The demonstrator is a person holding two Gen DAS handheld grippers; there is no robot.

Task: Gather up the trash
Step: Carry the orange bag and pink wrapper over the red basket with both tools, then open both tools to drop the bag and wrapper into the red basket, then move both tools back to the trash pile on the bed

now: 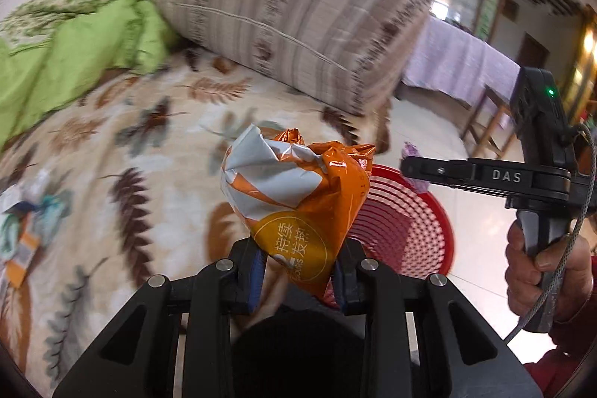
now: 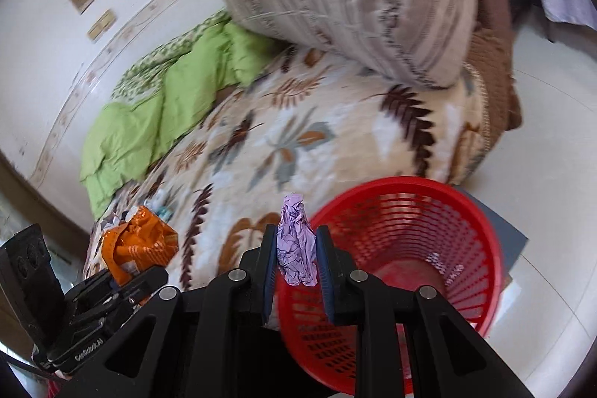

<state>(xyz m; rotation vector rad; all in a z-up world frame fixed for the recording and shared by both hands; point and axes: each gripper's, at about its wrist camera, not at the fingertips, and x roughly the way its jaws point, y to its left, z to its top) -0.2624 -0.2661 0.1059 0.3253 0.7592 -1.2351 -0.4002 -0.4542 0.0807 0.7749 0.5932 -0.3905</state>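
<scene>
Beside the bed (image 2: 335, 152), the left gripper (image 1: 298, 271) is clamping a crumpled orange wrapper (image 1: 298, 189) and the right gripper (image 2: 296, 262) a purple paper wad (image 2: 296, 241) near the red basket (image 2: 481, 211), so each is probably needing to centre over the rim, then release.

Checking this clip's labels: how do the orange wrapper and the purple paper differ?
The orange wrapper is glossy foil with print; the purple paper is matte and plain. The wrapper bulges well past the left gripper; the paper is a slim wad in the right gripper. Both are crumpled, clamped, and near the red basket.
</scene>
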